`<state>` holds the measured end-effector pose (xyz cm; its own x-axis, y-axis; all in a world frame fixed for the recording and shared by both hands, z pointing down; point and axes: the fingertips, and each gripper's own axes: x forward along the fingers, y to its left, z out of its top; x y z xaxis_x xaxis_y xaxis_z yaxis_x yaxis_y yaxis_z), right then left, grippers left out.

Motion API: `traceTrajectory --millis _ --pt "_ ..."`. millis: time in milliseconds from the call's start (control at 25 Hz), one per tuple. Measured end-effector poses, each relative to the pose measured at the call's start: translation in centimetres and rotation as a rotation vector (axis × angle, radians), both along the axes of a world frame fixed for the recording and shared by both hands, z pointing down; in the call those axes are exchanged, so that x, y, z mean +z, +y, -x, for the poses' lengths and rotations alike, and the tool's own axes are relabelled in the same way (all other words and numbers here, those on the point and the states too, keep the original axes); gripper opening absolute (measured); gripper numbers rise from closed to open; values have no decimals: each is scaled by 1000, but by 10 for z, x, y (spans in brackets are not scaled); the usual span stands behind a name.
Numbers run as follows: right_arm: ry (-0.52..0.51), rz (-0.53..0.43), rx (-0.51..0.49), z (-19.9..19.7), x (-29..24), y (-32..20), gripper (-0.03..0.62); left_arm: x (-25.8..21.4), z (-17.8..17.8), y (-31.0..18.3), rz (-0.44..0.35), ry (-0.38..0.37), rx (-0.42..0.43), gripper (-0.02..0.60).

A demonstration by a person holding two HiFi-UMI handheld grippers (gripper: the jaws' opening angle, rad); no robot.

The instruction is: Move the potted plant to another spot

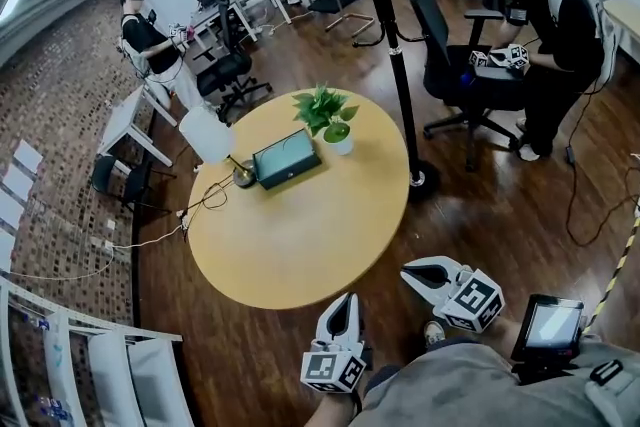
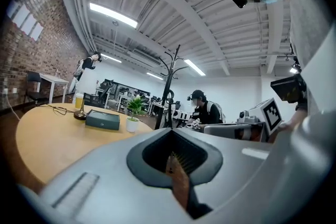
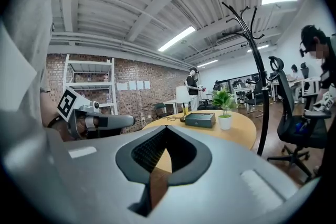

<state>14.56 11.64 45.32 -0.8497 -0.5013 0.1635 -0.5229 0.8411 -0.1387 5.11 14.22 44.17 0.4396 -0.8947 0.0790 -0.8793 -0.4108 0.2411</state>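
Note:
The potted plant point(image 1: 330, 120), green leaves in a small white pot, stands on the far side of the round wooden table point(image 1: 300, 245); it also shows as the plant point(image 2: 134, 113) and the plant point(image 3: 224, 108). Both grippers are held short of the table's near edge, well away from the plant. My left gripper point(image 1: 345, 300) has its jaws together with nothing between them, as the left gripper point(image 2: 170, 132) shows in its own view. My right gripper point(image 1: 407, 271) is likewise shut and empty, seen as the right gripper point(image 3: 165, 128).
A dark flat box point(image 1: 286, 158) lies beside the plant, with a white-shaded lamp point(image 1: 207, 135) and its cable to the left. A black coat stand point(image 1: 390, 35) and an office chair point(image 1: 450, 55) stand just behind the table. A seated person point(image 1: 560, 35) is at right; a white shelf point(image 1: 90, 360) stands at lower left.

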Motion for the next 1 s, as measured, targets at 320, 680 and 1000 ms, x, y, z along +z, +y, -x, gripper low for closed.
traceTrajectory --millis 320,680,1000 --pt "1 33 -3 10 13 -60 2 6 15 -57 36 -7 -25 0" --pt "13 47 79 60 37 -145 2 37 72 -148 41 34 34 0" --pt "25 35 180 86 20 -203 2 23 101 -211 39 37 132 0"
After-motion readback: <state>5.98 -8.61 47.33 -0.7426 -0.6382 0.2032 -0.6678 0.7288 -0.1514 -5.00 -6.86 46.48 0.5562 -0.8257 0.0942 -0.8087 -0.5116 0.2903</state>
